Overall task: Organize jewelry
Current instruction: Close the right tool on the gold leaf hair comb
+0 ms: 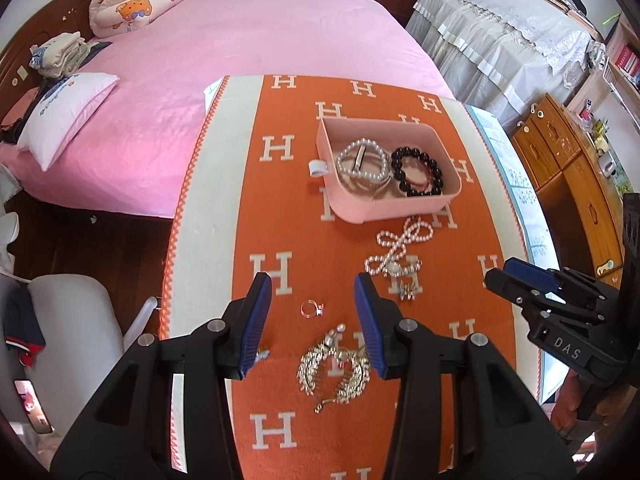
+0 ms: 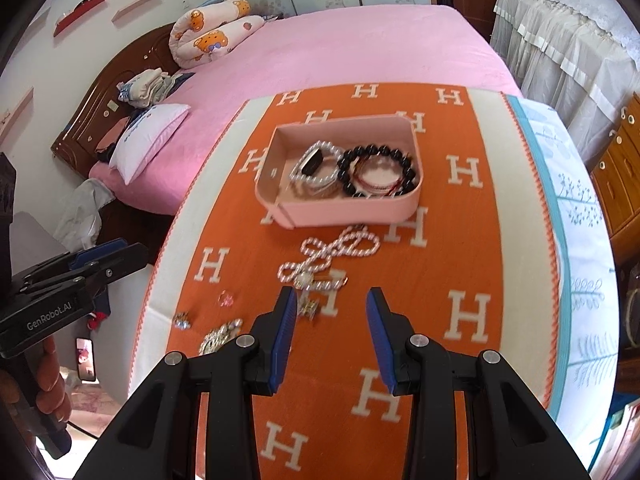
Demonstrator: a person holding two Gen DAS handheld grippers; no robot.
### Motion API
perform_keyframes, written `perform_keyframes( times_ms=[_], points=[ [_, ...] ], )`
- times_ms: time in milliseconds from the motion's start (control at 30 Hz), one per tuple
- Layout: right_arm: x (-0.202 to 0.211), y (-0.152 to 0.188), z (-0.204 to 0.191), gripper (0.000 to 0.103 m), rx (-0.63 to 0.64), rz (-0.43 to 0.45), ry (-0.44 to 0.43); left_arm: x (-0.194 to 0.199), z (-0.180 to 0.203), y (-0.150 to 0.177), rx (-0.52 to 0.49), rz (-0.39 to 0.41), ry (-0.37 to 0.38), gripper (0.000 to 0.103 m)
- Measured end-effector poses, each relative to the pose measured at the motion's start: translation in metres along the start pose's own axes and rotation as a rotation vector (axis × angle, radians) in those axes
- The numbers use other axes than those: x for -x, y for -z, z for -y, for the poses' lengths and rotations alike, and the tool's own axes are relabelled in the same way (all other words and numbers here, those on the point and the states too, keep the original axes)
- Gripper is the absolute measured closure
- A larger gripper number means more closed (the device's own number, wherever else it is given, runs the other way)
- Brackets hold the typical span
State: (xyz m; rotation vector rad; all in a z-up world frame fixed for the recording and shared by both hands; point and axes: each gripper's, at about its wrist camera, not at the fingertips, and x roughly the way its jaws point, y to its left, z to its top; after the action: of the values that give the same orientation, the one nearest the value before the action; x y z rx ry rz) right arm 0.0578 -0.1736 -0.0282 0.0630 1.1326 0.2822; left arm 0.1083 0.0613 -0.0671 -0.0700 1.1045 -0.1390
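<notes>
A pink box (image 1: 352, 212) (image 2: 344, 212) on the orange H-pattern cloth holds a pearl bracelet (image 1: 362, 160) (image 2: 316, 168) and a black bead bracelet (image 1: 418, 172) (image 2: 378, 168). A pearl necklace (image 1: 400, 246) (image 2: 332, 254) lies in front of it, with a small watch-like piece (image 1: 394, 268) and earrings (image 1: 408, 290). A pink ring (image 1: 311, 309) (image 2: 226, 299) and a gold chain piece (image 1: 334, 372) (image 2: 220, 336) lie nearer. My left gripper (image 1: 314, 322) is open above ring and gold piece. My right gripper (image 2: 332, 336) is open and empty, short of the necklace.
The cloth (image 1: 280, 208) covers a table with a light blue edge (image 2: 568, 240). A pink bed (image 1: 240, 52) lies behind it, a chair (image 1: 76, 320) at left, a wooden cabinet (image 1: 568, 168) at right.
</notes>
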Motion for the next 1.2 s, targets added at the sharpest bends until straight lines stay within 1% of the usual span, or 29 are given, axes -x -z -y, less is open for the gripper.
perform_keyframes(
  times_ms=[100, 233, 500, 600, 800, 1100, 1133, 1200],
  points=[
    [-0.002, 0.012, -0.009, 0.067, 0.019, -0.016, -0.007, -0.001, -0.002, 0.009, -0.001, -0.006, 0.004, 0.063],
    [-0.007, 0.022, -0.02, 0.067, 0.043, -0.033, -0.02, -0.005, -0.005, 0.031, 0.004, -0.02, 0.015, 0.063],
    [-0.028, 0.043, -0.046, 0.067, 0.133, -0.076, -0.063, -0.025, -0.012, 0.069, 0.015, -0.051, 0.019, 0.063],
    [-0.039, 0.049, -0.056, 0.067, 0.177, -0.096, -0.079, -0.035, -0.021, 0.084, 0.046, -0.066, 0.015, 0.063],
    [-0.069, 0.06, -0.08, 0.067, 0.275, -0.142, -0.105, -0.051, -0.039, 0.102, 0.111, -0.098, -0.006, 0.063],
    [-0.109, 0.057, -0.111, 0.067, 0.415, -0.177, -0.116, -0.059, -0.061, 0.116, 0.208, -0.104, -0.024, 0.063],
    [-0.112, 0.057, -0.113, 0.067, 0.426, -0.18, -0.116, -0.059, -0.062, 0.116, 0.215, -0.104, -0.024, 0.063],
    [-0.121, 0.056, -0.117, 0.072, 0.455, -0.197, -0.113, -0.06, -0.066, 0.116, 0.235, -0.104, -0.027, 0.063]
  ],
)
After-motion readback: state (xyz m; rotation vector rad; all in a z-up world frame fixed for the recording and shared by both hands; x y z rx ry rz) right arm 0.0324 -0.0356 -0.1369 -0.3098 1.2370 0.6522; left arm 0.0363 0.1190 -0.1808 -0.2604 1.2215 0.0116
